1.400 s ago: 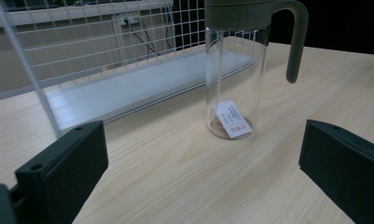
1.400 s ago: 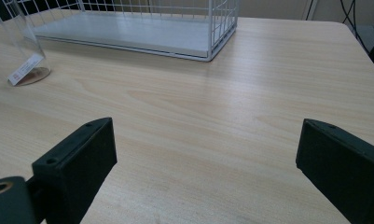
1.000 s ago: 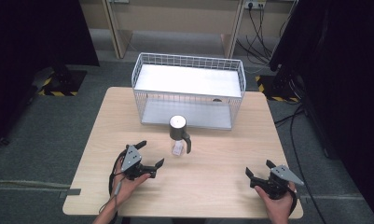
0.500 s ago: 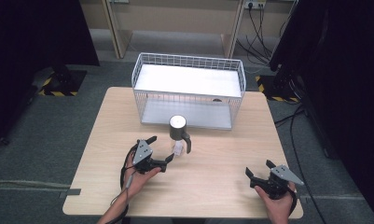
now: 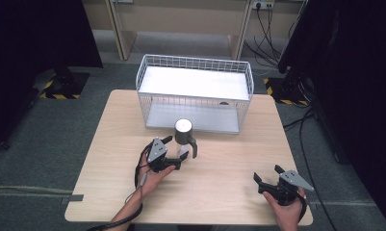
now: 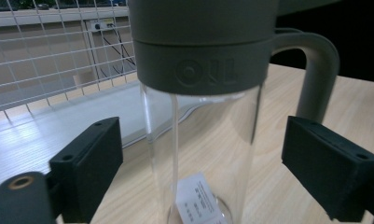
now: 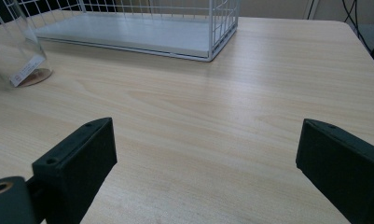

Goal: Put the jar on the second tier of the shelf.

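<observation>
A clear glass bottle (image 5: 183, 144) with a grey lid and a grey loop handle stands upright on the wooden table (image 5: 229, 154), just in front of the white wire basket (image 5: 195, 91). My left gripper (image 5: 173, 151) is open, its jaws on either side of the bottle's clear body (image 6: 203, 154) without touching it. The lid (image 6: 203, 42) and a paper label low on the glass are close up in the left gripper view. My right gripper (image 5: 266, 175) is open over bare table at the front right. The bottle's base (image 7: 17, 60) is at the far left of the right gripper view.
The wire basket (image 7: 175, 28) has a white floor and stands at the back middle of the table. Dark curtains hang at both sides of the room. Cables and wall sockets (image 5: 263, 5) lie behind the table. Grey carpet surrounds it.
My left gripper has moved forward and to the right, from open table up to the bottle, and now straddles it. The right gripper has stayed put.
</observation>
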`<state>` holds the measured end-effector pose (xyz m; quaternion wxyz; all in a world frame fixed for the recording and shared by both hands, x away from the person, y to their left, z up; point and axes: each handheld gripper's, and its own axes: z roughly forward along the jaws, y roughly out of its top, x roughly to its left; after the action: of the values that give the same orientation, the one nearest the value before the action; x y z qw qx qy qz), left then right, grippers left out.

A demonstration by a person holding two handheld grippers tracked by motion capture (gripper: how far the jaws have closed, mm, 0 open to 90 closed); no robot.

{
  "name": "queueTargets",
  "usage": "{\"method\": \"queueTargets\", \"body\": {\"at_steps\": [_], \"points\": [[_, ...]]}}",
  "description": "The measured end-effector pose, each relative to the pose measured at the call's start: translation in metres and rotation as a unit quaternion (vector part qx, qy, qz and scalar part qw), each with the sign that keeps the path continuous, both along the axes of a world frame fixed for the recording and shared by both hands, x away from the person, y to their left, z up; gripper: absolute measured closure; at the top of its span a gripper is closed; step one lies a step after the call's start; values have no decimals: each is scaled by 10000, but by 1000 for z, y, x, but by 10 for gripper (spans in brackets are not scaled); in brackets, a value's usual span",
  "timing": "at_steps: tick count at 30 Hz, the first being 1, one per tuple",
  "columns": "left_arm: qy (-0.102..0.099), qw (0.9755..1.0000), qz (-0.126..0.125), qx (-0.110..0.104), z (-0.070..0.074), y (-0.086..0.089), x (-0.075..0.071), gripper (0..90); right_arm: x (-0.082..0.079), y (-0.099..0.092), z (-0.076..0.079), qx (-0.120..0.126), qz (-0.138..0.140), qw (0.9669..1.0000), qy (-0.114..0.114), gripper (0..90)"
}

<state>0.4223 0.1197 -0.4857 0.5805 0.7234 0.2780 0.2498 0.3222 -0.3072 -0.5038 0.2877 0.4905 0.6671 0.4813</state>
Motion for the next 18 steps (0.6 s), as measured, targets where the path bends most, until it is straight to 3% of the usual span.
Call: {"method": "queueTargets", "body": {"at_steps": [9, 18], "points": [[16, 10000, -5, -69, -2, -8, 10, 292, 0, 0, 0, 16, 12, 10000, 7, 53], [-2, 9998, 125, -149, -3, -12, 9, 305, 0, 0, 0, 10, 15, 10000, -1, 52]]}}
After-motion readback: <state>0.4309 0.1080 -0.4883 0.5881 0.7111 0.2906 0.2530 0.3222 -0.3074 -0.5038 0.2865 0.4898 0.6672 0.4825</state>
